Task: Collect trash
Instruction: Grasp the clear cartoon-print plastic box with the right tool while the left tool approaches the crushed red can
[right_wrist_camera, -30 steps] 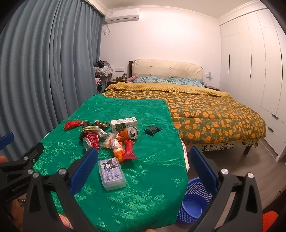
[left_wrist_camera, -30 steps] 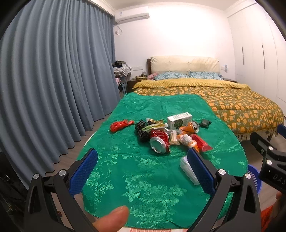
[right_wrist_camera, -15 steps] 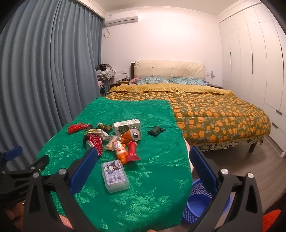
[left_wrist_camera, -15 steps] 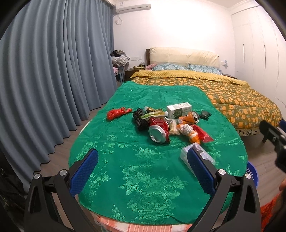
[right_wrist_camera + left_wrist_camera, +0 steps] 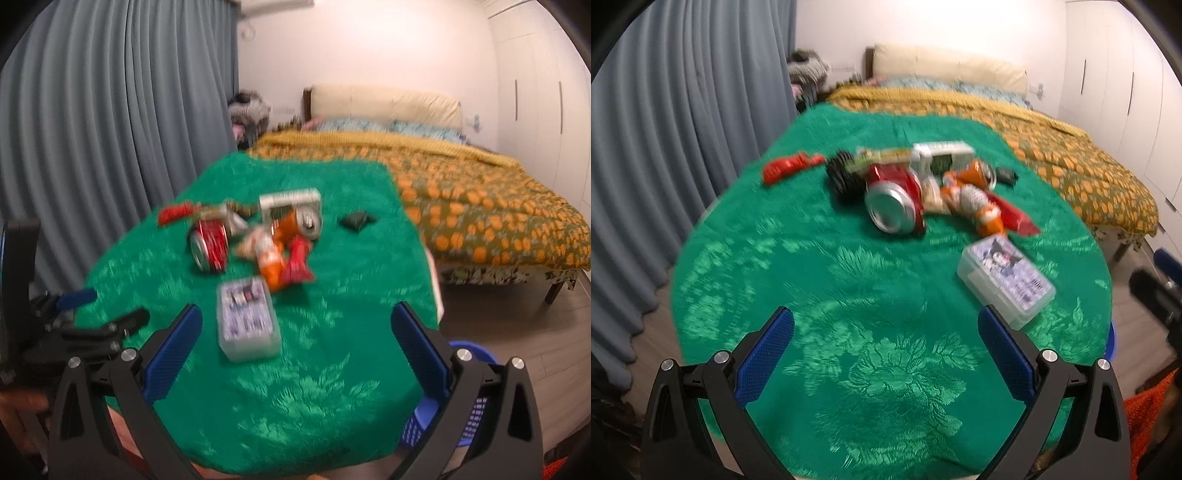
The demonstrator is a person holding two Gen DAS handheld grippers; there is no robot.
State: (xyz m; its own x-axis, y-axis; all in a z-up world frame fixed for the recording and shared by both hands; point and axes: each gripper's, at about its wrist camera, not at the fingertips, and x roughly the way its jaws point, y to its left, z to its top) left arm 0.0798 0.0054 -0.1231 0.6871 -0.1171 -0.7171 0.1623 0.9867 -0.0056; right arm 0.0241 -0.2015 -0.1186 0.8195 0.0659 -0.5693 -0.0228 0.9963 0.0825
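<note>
Both the left gripper (image 5: 885, 349) and right gripper (image 5: 297, 347) gape wide, empty. Beyond, mid-cloth, the crushed red aluminium can (image 5: 895, 199) lies among wrappers: light, stiff, slippery; pinching across its dented body seems best.

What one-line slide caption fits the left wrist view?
Open left gripper over a green tablecloth, facing a red can, wrappers and a clear plastic box.
</note>
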